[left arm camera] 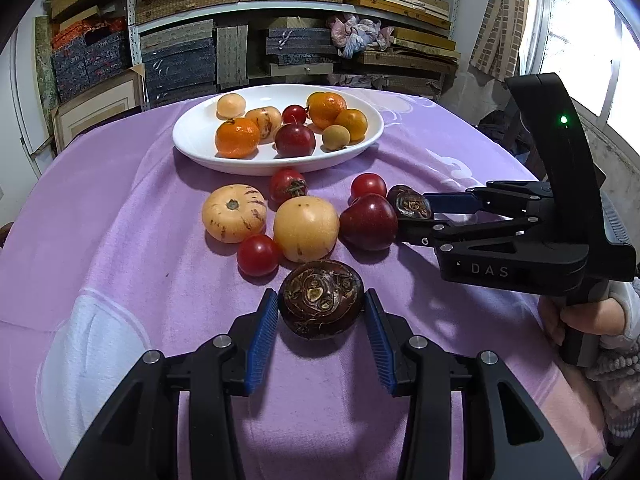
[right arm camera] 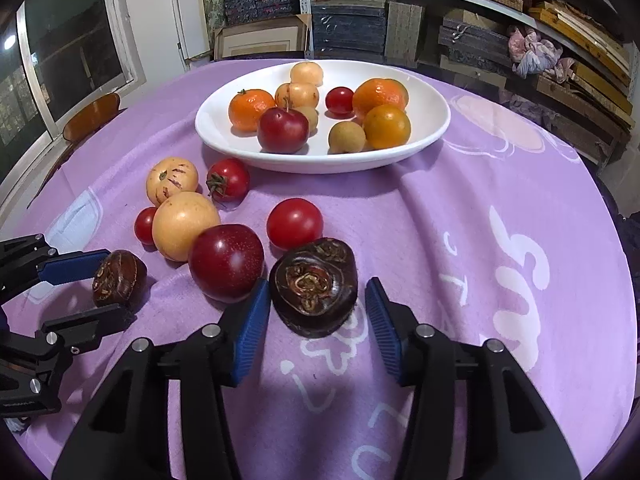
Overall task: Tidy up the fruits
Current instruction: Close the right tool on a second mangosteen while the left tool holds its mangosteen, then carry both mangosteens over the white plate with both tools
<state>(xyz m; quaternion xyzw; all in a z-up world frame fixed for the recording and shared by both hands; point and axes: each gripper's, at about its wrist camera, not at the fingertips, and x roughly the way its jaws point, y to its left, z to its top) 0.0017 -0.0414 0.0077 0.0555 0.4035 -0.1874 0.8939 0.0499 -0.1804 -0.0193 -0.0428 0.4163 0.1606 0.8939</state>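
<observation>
Twice over, bracketing a dark fruit on the bench with a tool tilted down at the purple cloth [right arm camera: 460, 240]. Setting the left tool [left arm camera: 321, 296] around the left water chestnut [left arm camera: 320, 304], blue pads hugging both flanks so closely that pressing or merely grazing cannot be told, with that fruit resting on the cloth at the near side of the spread. Straddling the right water chestnut [right arm camera: 314, 286] with the right tool [right arm camera: 317, 283], jaws apart: meeting the fruit with the pad on the plum's side, leaving a strip of cloth showing beside the other pad. Gripping the right tool's handle with a hand [left arm camera: 576, 320] at the picture's edge. Passing outward, just beside the right water chestnut, to a dark red plum [right arm camera: 226, 262] and a cherry tomato [right arm camera: 295, 224]; then on to a plain yellow fruit [right arm camera: 184, 226], a small tomato [right arm camera: 144, 224] tucked against it, a striped yellow fruit [right arm camera: 172, 179] and a stemmed tomato [right arm camera: 228, 180]. Reaching, farther back, a white plate [right arm camera: 432, 120] carrying mandarins, another plum, a tomato and several pale round fruits. Ending at shelves [left arm camera: 280, 40] stacked with boxes behind the bench.
</observation>
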